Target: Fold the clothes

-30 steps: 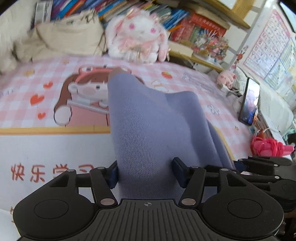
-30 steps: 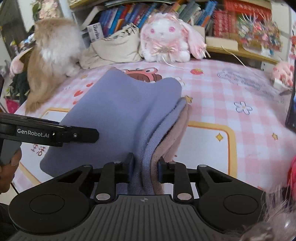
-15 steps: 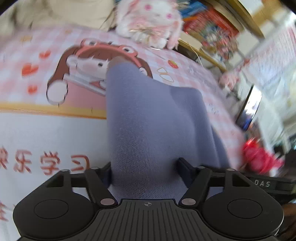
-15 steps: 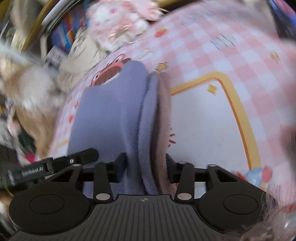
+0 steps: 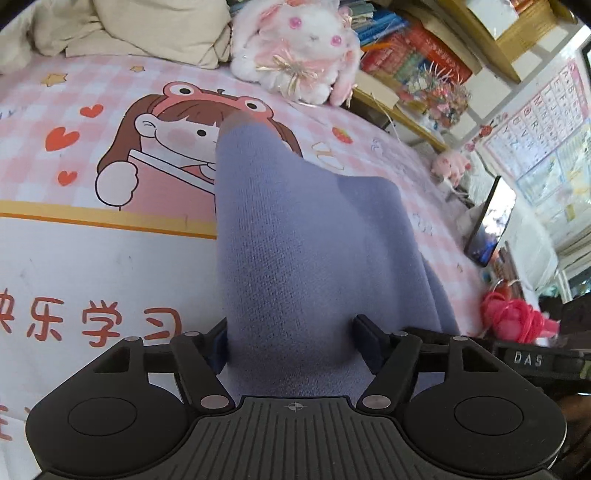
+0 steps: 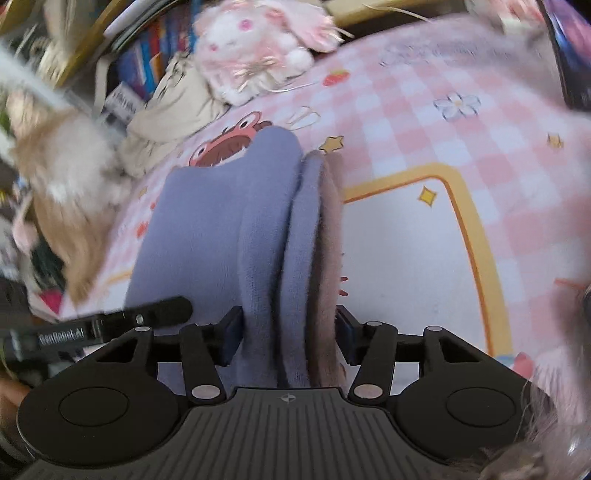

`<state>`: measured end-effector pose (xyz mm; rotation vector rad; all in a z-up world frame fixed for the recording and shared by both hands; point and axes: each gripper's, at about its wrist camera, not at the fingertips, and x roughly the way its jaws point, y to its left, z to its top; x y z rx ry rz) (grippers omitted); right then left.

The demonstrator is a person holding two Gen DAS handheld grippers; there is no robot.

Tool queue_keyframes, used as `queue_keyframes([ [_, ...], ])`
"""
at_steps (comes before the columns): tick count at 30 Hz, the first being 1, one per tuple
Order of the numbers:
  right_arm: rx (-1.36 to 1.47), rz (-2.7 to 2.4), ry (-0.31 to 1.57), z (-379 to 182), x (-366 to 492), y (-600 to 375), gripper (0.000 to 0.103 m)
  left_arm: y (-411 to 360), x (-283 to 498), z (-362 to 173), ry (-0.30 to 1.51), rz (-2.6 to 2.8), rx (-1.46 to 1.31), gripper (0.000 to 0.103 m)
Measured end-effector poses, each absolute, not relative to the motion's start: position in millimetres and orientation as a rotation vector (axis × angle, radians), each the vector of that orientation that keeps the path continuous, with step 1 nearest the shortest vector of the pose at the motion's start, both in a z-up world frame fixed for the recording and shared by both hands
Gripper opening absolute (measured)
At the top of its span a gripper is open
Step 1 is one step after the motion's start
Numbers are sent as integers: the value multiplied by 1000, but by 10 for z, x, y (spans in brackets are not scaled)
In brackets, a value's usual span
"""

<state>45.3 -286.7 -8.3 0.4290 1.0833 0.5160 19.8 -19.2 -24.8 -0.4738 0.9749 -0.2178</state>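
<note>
A blue-purple knit garment (image 5: pixel 295 251) with a mauve-pink inner layer (image 6: pixel 328 236) is folded into a thick bundle and held above the pink checked cloth. My left gripper (image 5: pixel 291 343) is shut on one edge of it, its jaws pressed against a wide fold. My right gripper (image 6: pixel 288 336) is shut on the other edge, where several stacked layers show side on. The right gripper's body (image 5: pixel 532 360) shows at the right in the left wrist view, and the left gripper's body (image 6: pixel 110 325) at the left in the right wrist view.
A pink checked cloth (image 5: pixel 110 258) with a cartoon girl print covers the table. A white-pink plush rabbit (image 5: pixel 295 48), a beige bag (image 5: pixel 140 33) and bookshelves stand at the back. A phone (image 5: pixel 487 225) and a red item (image 5: pixel 513 314) lie right. A fluffy cat (image 6: pixel 62 184) sits left.
Both grippers have lifted and tilted with the garment; the view swings down over the cloth. The right gripper's jaws stand wider around a thicker bundle than one second ago.
</note>
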Motion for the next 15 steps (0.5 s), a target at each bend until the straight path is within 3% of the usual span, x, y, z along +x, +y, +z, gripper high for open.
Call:
queue_keyframes([
  [3,456,529,1092,-87,498,-2817,44,-223,211,-258,973,-220,-467,68],
  [8,355,572,1030,7,437,-2707,29,-354,146,-153,934,-216,-344,57],
  [15,216,623,855,257,263,-2573,27,-353,22,94,811,-208,-246,55],
])
